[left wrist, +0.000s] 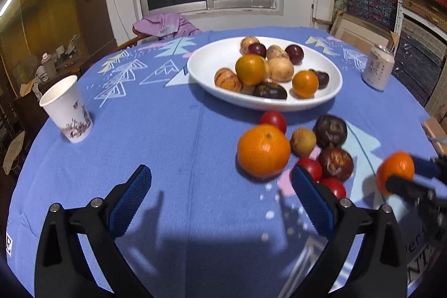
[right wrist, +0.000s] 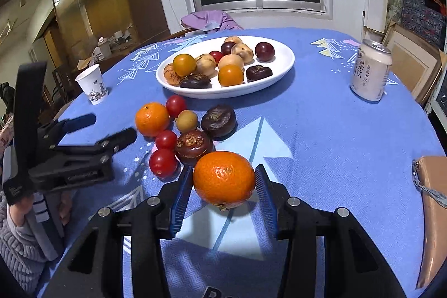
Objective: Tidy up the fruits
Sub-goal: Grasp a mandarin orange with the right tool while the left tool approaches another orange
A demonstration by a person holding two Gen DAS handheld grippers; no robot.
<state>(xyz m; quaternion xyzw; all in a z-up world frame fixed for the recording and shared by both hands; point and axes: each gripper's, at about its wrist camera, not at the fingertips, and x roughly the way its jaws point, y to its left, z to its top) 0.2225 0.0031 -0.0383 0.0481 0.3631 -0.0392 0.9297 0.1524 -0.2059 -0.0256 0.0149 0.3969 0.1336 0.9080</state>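
An orange (right wrist: 223, 179) was pinched between the right tongs (right wrist: 223, 186), lifted just above the worktop (right wrist: 321, 130) near the loose fruit. The left tongs (left wrist: 220, 194) were spread, holding nothing.

Even indoor light, soft shadows, dark fisheye corners, slight motion blur.

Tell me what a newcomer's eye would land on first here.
First, the orange clamped in the right tool, lifted just above the blue tablecloth. Behind it, loose fruit lies in a cluster on the cloth, with the white plate of fruit farther back. The left tool stands open and empty at the left.
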